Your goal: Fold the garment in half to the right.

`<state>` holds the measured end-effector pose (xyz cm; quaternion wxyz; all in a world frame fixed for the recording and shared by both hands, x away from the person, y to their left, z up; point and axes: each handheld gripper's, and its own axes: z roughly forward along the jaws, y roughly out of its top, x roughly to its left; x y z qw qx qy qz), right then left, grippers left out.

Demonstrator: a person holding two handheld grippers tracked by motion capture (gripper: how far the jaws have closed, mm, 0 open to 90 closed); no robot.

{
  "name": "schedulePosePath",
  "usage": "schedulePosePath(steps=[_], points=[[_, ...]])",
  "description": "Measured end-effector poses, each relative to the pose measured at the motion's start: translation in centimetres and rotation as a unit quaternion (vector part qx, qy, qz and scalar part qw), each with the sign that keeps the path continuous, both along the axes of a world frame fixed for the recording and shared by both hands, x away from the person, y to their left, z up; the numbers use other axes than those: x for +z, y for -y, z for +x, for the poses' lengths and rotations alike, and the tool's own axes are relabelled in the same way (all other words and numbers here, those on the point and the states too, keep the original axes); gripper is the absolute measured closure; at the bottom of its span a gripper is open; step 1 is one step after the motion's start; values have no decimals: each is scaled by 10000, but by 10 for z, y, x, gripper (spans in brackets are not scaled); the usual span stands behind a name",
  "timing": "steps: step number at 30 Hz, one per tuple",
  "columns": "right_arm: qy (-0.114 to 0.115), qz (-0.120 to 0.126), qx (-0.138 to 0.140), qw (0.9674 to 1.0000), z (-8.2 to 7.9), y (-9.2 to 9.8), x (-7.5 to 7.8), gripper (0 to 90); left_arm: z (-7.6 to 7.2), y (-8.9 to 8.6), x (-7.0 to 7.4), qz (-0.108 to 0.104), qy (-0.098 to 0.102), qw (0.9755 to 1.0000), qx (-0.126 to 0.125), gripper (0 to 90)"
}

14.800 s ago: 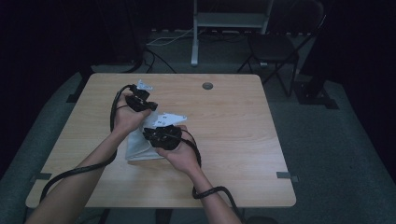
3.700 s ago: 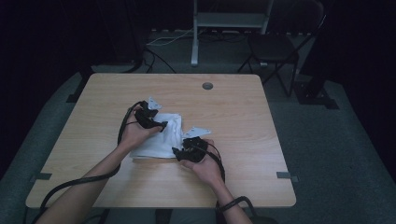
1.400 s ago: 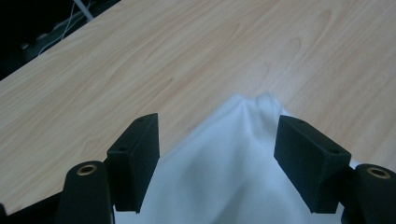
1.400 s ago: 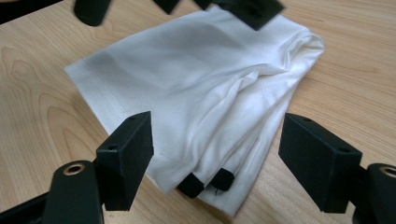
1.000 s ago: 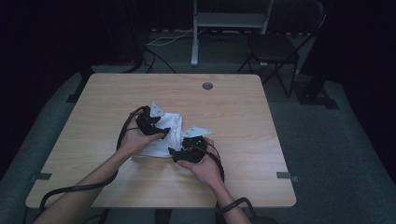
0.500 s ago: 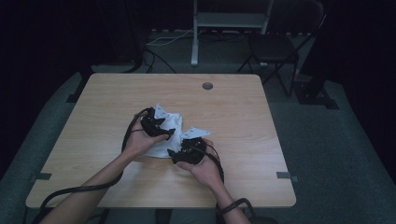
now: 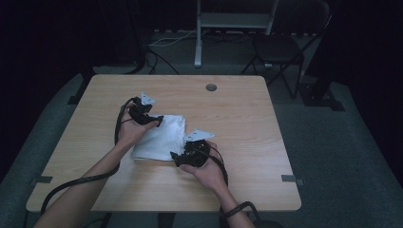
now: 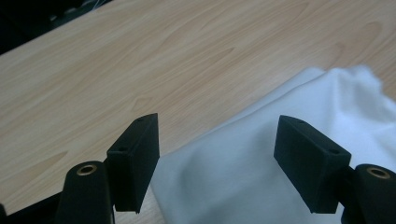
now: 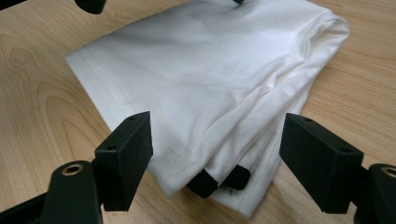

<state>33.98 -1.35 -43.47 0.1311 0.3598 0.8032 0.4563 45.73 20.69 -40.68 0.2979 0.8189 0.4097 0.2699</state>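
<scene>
A folded white cloth [image 7: 160,137] lies flat on the wooden table [image 7: 247,118]. My left gripper [image 7: 158,120] hovers open over the cloth's far left corner; in the left gripper view [image 8: 215,140] the cloth [image 8: 261,182] lies under and between the spread jaws, apart from the pads. My right gripper [image 7: 177,156] is open at the near right corner of the cloth. In the right gripper view [image 9: 215,128] the layered cloth [image 9: 210,79] sits between the wide jaws, untouched. Two small black tabs [image 9: 219,179] stick out from its folded near edge.
A round cable hole [image 7: 211,87] sits in the table near its far edge. Beyond the table stand a dark chair [image 7: 280,47] and a metal frame [image 7: 233,19]. Cables trail from both grippers over the table's near edge.
My left gripper has shifted left and a little farther away over the cloth's far side. The right gripper has stayed where it was. Both remain open.
</scene>
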Motion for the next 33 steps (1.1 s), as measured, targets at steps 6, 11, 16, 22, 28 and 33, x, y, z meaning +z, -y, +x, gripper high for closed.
schedulePosePath(steps=[6, 11, 16, 22, 28, 33], points=[[6, 0, 35, 10000, -1, -1, 0, 251, 4, 3, -9, 47, -56, 9999, 75, 308], [15, 20, 30, 10000, -1, -1, 1, 251, 7, 2, -14, 23, -77, 9999, 123, 308], [39, 31, 29, 10000, -1, 0, 2, 250, 1, 0, -5, 58, 37, 10000, -17, 307], [65, -80, -47, 9999, 0, -1, 0, 257, -25, -14, 15, 163, 183, 9992, -312, 301], [114, -381, -205, 9990, 1, -2, -4, 262, -52, -40, 11, 221, 168, 9987, -434, 300], [115, -456, -248, 9986, 1, -5, -3, 266, -75, -51, 1, 228, 112, 9979, -600, 300]])
